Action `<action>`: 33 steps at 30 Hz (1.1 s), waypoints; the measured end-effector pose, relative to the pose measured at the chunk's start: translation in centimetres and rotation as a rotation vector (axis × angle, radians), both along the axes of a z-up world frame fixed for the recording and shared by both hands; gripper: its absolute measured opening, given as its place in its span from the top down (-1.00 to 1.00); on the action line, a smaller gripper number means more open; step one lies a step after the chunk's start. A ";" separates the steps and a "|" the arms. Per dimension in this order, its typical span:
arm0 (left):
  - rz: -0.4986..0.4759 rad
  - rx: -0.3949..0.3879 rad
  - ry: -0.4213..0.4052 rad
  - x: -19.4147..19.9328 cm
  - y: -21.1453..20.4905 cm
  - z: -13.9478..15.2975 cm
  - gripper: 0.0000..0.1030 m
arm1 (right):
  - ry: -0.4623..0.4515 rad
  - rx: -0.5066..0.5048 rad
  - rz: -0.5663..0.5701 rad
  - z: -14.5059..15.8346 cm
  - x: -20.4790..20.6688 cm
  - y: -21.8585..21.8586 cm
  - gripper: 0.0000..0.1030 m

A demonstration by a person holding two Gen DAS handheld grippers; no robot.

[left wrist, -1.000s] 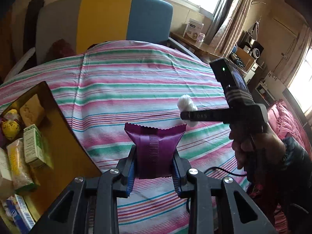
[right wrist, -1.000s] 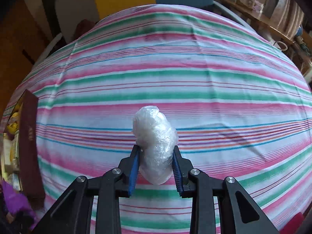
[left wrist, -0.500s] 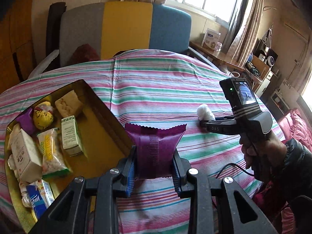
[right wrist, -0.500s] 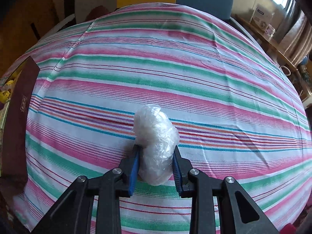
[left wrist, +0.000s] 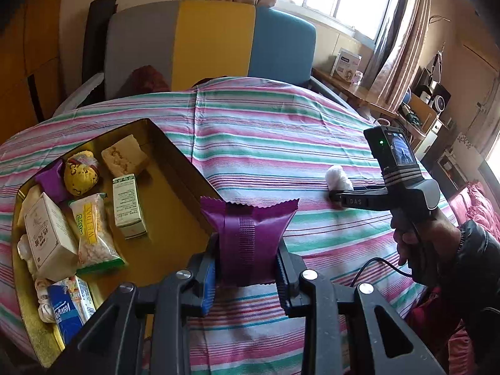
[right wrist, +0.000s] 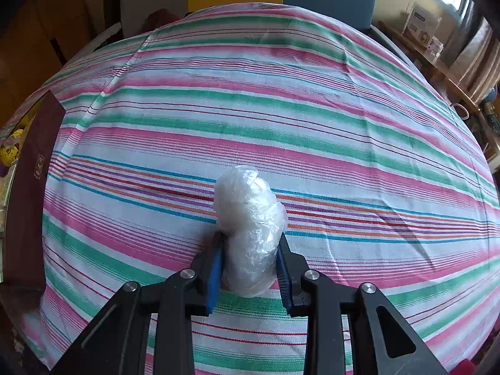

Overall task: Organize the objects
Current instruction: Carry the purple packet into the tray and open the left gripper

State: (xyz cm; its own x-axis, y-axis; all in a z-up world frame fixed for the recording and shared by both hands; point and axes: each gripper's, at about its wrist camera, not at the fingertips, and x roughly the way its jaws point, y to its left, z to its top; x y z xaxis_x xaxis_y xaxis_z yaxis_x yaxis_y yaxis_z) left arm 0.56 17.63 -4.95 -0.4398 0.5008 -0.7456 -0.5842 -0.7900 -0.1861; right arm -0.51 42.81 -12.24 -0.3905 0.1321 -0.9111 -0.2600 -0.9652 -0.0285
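My left gripper [left wrist: 247, 261] is shut on a purple snack packet [left wrist: 250, 234], held upright just right of the gold tray [left wrist: 175, 172]. The tray holds several items: a white box [left wrist: 47, 237], a Weiday snack bag [left wrist: 93, 234], a green-and-white carton [left wrist: 128, 206], a yellow ball-shaped sweet [left wrist: 80, 175], a beige cake block [left wrist: 125, 156] and a blue tissue pack [left wrist: 70, 307]. My right gripper [right wrist: 250, 259] is shut on a white plastic-wrapped bundle [right wrist: 250, 218] above the striped cloth; that bundle [left wrist: 338, 178] also shows in the left wrist view at the right gripper's tip.
The striped tablecloth [right wrist: 281, 109] covers a round table. The tray's dark red outer wall [right wrist: 31, 193] stands at the left. A grey, yellow and blue chair [left wrist: 212, 43] is behind the table. A hand in a dark sleeve [left wrist: 437, 250] holds the right gripper.
The left gripper with the purple packet has swung left, so much more of the tray's inside shows. The right gripper has rolled a little, still holding the bundle.
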 end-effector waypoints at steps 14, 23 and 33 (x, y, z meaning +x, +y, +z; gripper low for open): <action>0.188 0.107 -0.058 -3.4 -9.1 1.1 0.40 | -0.001 -0.001 0.004 -0.1 0.1 0.0 0.37; 0.300 0.179 -0.153 -4.3 -16.0 0.1 0.40 | -0.010 0.030 0.026 -0.1 0.0 -0.4 0.36; 0.208 0.023 -0.239 -5.2 -9.6 -4.0 0.40 | -0.010 0.039 0.029 0.0 0.2 -0.8 0.36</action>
State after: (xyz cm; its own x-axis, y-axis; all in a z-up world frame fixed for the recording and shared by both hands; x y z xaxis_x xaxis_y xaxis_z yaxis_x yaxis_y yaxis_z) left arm -4.59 8.02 -8.96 -0.3480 0.4368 -0.8295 -0.3480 -0.8818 -0.3183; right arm -0.29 42.03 -12.20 -0.3856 0.1560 -0.9094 -0.2311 -0.9705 -0.0685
